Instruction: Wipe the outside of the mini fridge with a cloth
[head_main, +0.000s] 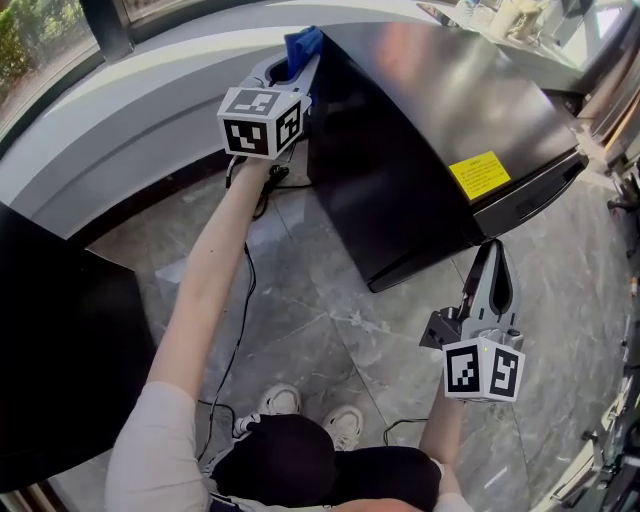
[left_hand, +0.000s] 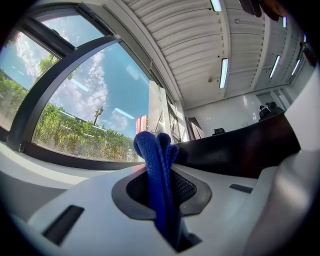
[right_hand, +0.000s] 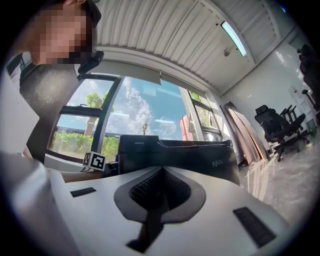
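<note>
The black mini fridge (head_main: 430, 140) stands on the grey floor, its top glossy and a yellow label (head_main: 479, 175) near its front corner. My left gripper (head_main: 297, 62) is shut on a folded blue cloth (head_main: 303, 42), held at the fridge's back left corner. In the left gripper view the blue cloth (left_hand: 157, 172) sticks up between the closed jaws, with the fridge's dark top (left_hand: 240, 150) to the right. My right gripper (head_main: 490, 275) hangs below the fridge's front corner, shut and empty. Its view shows the fridge (right_hand: 175, 155) straight ahead.
A curved white ledge (head_main: 130, 110) under the windows runs behind the fridge. A black cable (head_main: 240, 300) trails over the marble floor. A dark panel (head_main: 50, 360) fills the lower left. Office chairs (right_hand: 277, 125) stand off to the right. The person's shoes (head_main: 310, 410) are below.
</note>
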